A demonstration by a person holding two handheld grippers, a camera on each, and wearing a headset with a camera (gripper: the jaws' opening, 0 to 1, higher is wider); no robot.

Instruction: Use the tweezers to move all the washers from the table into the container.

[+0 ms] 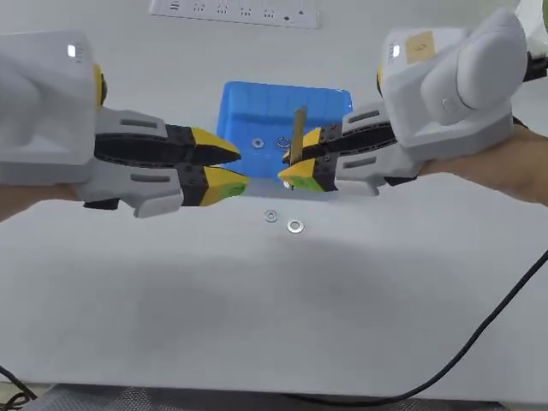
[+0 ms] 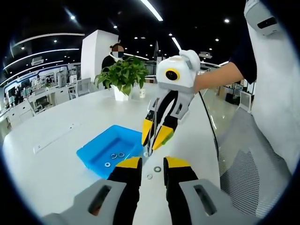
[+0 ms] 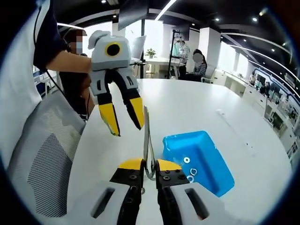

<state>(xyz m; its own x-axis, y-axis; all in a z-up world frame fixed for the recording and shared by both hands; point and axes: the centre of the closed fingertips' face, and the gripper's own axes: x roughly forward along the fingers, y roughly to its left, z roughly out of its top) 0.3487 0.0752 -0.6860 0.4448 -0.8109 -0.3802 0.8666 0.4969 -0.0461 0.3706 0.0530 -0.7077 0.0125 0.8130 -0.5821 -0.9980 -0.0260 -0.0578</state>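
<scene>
Done: about three washers (image 1: pixel 259 143) lie in the blue container (image 1: pixel 248 96), just behind both tools.
Left to do: two loose washers (image 1: pixel 295 226) on the bench (image 1: pixel 274 308), just in front of the tool tips.
Right tool (image 1: pixel 291 168): pinching the tweezers (image 1: pixel 299 128).
Left tool (image 1: pixel 241 168): jaws spread, empty.

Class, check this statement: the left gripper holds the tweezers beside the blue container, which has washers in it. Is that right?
No. The right gripper holds the tweezers, as the right gripper view shows; the left gripper is open and empty. The rest stands: the blue container beside them has washers in it.
</scene>
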